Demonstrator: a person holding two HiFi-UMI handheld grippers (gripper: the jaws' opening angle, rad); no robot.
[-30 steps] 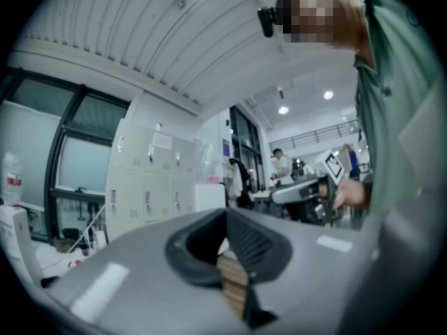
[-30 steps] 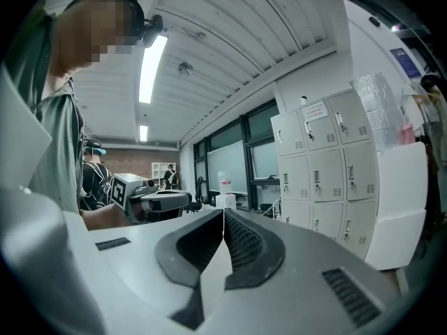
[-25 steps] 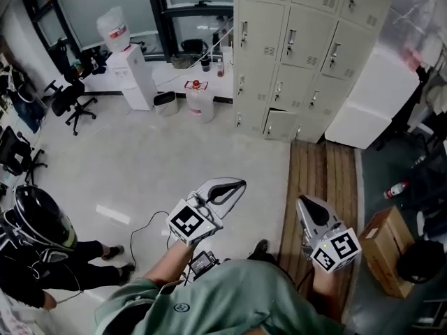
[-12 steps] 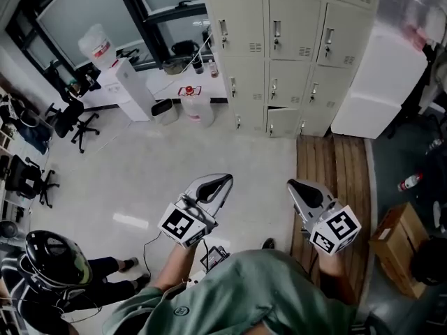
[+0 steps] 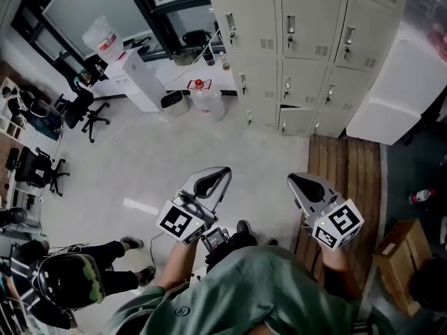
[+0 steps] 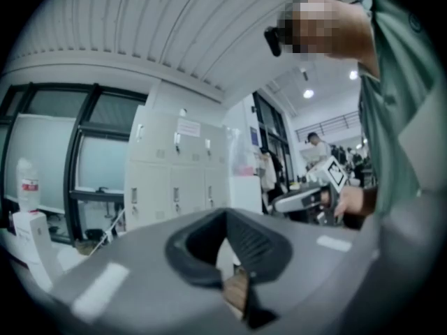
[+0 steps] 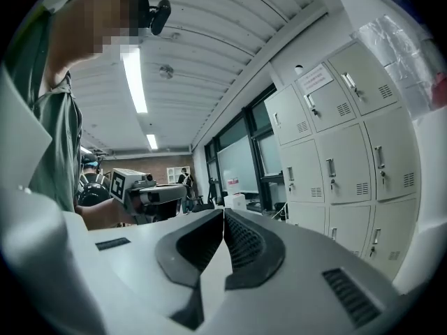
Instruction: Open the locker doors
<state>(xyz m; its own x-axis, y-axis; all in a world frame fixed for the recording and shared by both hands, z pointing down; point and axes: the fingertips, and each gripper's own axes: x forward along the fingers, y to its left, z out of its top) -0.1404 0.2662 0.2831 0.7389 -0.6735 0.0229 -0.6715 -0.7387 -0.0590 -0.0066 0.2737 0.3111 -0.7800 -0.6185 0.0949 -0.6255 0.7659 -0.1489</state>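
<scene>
Ahead of us, at the far side of the room, stand the lockers [image 5: 300, 40]: a bank of pale beige metal doors [image 5: 307, 75] in rows and columns, each with a small upright handle [image 5: 290, 26] and a vent slot [image 5: 320, 50]. The doors we can make out look closed; the lowest row is too small for us to judge. The lockers are well apart from both grippers.

We hold the left gripper [image 5: 225, 172] and the right gripper [image 5: 293, 180] near our body, both pointing toward the lockers. Each claw has its jaws pressed together, with nothing between them.

Between us and the lockers the pale, glossy floor [image 5: 140, 159] lies open. On the right, a strip of wooden planks [image 5: 342, 173] runs up to the lockers' foot. A white block [image 5: 391, 93] stands just beside the lockers on the right. A water jug [image 5: 204, 98] and a bin [image 5: 172, 101] sit near their left foot.

Further left are a water dispenser [image 5: 140, 75], dark-framed windows [image 5: 77, 5] and office chairs [image 5: 82, 109]. A person in a helmet [image 5: 68, 281] is at the near left, and a cardboard box [image 5: 399, 253] at the near right.
</scene>
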